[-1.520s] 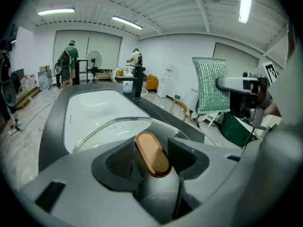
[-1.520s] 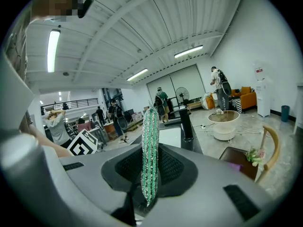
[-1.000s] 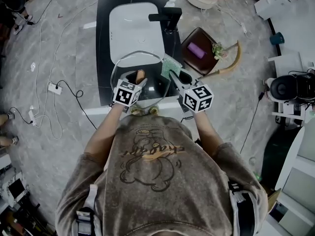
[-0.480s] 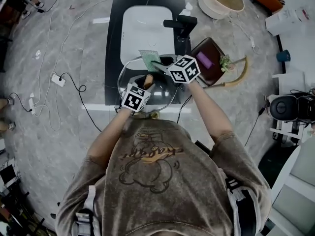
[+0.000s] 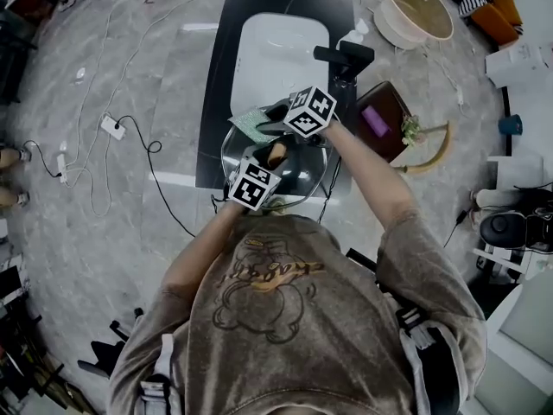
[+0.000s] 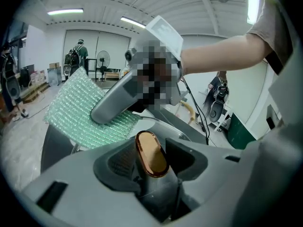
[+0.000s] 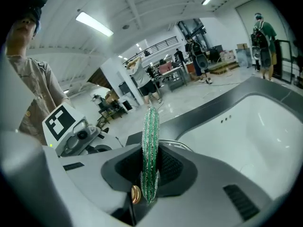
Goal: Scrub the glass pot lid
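A: Where's the glass pot lid [image 5: 302, 178]?
B: At the worktop's [image 5: 216, 93] near edge, just before the sink basin [image 5: 276, 54]. The left gripper [image 5: 270, 156] has its fingers clenched on the knob [image 6: 151, 152]. The faucet [image 5: 346, 59] stands near the worktop's right edge.
A: And the right gripper [image 5: 263, 128]?
B: Fingers grasping a green scrub pad [image 5: 249, 124], edge-on in its own view, a broad sheet in the left gripper view. It has swung from the lid's right side to its far-left rim.

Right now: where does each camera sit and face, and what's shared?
Head view: on the person's head, steeply down at the sink; shoulders, arms, left gripper, right gripper.
Left gripper view: on that gripper, along jaws closed on lid knob; right forearm crosses above.
Right gripper view: on that gripper, toward the sink, jaws pinching the scrub pad; torso at left.
Shared: pad in all three.
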Motion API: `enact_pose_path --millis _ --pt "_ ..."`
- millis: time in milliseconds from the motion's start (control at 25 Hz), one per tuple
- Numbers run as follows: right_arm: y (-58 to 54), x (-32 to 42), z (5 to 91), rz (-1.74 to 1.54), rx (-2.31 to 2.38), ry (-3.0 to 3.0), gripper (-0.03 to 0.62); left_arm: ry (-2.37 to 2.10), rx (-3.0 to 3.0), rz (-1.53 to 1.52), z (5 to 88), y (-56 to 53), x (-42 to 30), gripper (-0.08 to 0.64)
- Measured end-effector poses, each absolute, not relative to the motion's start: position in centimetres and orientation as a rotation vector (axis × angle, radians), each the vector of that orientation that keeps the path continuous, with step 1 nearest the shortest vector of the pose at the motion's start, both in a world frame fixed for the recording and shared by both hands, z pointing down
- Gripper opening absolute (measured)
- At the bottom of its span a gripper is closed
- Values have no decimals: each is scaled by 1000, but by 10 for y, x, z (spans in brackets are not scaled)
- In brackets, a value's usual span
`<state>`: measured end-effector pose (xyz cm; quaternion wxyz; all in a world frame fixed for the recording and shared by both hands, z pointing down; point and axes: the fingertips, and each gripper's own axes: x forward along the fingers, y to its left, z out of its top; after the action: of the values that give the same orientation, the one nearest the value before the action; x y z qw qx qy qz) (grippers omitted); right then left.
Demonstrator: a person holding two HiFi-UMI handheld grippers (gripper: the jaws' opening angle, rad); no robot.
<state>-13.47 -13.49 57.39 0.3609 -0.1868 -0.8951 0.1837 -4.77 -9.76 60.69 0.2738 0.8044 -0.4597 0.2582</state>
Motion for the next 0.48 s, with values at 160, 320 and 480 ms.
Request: enact_pose_path --millis 160,320,480 --pt "-123 -145 578 479 -620 -2216 83 -1253 2150 687 609 -97 -50 201" --pt "-107 -149 584 477 -710 -2147 83 -1271 2137 675 609 -97 -50 198" --pt "-94 -151 592 481 -764 -2093 81 -1280 2124 664 608 -97 -49 195"
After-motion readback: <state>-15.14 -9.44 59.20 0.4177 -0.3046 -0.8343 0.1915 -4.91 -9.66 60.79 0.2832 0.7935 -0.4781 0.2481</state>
